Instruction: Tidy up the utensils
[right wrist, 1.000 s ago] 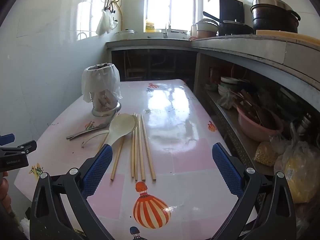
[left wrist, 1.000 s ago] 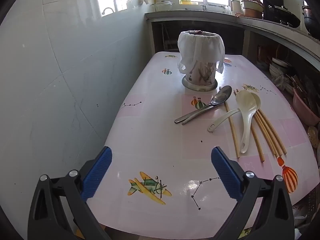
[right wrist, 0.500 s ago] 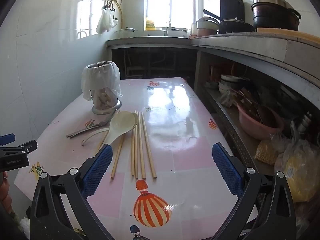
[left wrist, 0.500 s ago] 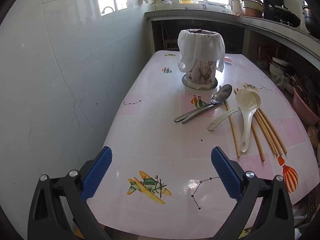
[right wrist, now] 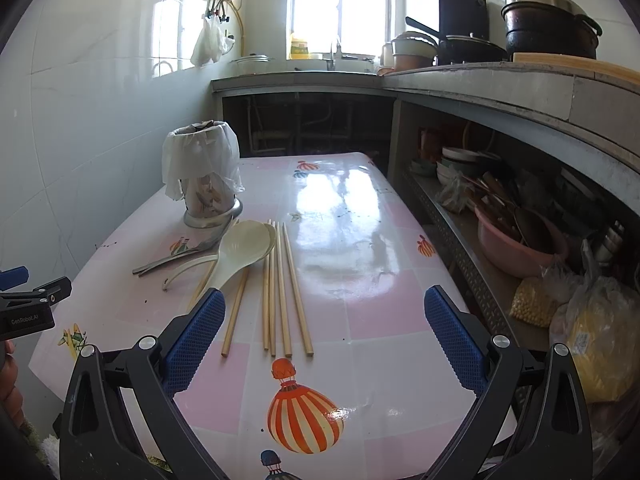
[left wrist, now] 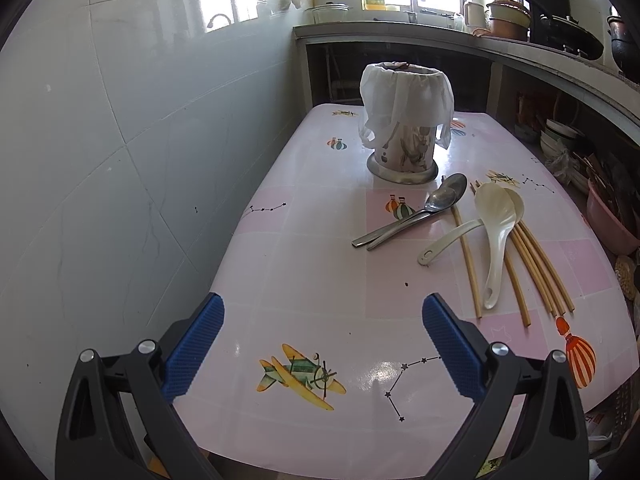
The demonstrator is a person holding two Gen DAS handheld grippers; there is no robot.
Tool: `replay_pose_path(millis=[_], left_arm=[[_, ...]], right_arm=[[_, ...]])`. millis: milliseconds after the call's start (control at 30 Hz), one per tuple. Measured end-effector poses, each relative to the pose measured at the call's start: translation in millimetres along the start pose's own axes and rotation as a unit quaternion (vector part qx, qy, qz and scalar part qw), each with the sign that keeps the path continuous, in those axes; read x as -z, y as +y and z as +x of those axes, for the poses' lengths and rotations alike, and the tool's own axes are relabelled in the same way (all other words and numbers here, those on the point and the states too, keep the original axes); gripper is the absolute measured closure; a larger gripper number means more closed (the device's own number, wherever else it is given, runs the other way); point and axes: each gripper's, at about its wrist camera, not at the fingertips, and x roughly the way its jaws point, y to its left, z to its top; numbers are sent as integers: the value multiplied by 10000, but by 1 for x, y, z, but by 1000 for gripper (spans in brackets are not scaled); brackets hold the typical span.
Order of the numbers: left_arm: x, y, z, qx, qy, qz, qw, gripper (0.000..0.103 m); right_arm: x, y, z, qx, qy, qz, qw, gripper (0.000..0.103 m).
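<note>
On the pink patterned table (left wrist: 304,264) lie two metal spoons (left wrist: 416,216), two cream plastic spoons (left wrist: 494,236) and several wooden chopsticks (left wrist: 536,268). Behind them stands a utensil holder (left wrist: 404,128) draped with a white plastic bag. My left gripper (left wrist: 322,320) is open above the table's near left part, well short of the utensils. In the right wrist view, my right gripper (right wrist: 320,320) is open over the near end of the chopsticks (right wrist: 280,280), with the cream spoons (right wrist: 240,252), metal spoons (right wrist: 176,260) and holder (right wrist: 204,176) further off.
A tiled wall (left wrist: 100,160) runs along the table's left side. To the right a concrete counter (right wrist: 520,88) carries pots, and its lower shelf holds a pink basin (right wrist: 516,248), bowls and bags. The left gripper's body (right wrist: 28,300) shows at the left edge.
Both cameras have edged slightly closer to the table; the grippers stay open and the utensils have not moved.
</note>
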Motion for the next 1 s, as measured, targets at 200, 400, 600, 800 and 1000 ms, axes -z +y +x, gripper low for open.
replay_pose_path(millis=[200, 400, 600, 800, 1000], left_arm=[[-1, 0, -1, -10, -16, -5, 10000, 6], [-1, 2, -1, -17, -20, -12, 10000, 6], [-2, 2, -1, -28, -15, -7, 10000, 6], [-2, 3, -1, -32, -15, -4, 10000, 6], [-2, 2, -1, -36, -11, -5, 10000, 6]], right_arm=[[0, 0, 0, -1, 3, 3, 10000, 8], [1, 1, 1, -16, 9, 19, 10000, 8], [1, 1, 3, -37, 49, 56, 10000, 8], [1, 1, 3, -39, 53, 62, 10000, 8], [2, 2, 4, -81, 101, 76, 9999, 8]])
